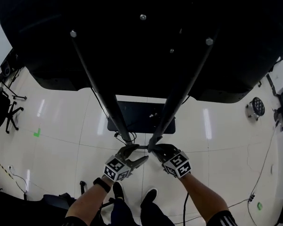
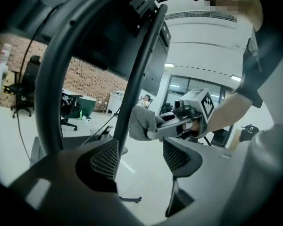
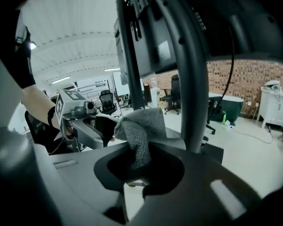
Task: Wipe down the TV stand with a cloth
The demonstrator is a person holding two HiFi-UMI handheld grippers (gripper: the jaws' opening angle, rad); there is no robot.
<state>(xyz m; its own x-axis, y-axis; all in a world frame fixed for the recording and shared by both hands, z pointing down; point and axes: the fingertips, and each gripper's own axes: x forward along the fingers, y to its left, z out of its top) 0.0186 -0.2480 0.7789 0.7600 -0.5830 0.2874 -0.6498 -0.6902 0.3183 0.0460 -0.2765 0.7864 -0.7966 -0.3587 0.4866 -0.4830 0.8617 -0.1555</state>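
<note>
While the right gripper (image 3: 139,166) pinched the grey cloth (image 3: 144,124) against a low pole of the TV stand (image 1: 179,93), the left gripper (image 2: 139,157) hung open and empty beside it, so wiping looked barely begun.

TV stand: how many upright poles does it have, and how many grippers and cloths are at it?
Poles: 2
Grippers: 2
Cloth: 1
Total: 5
</note>
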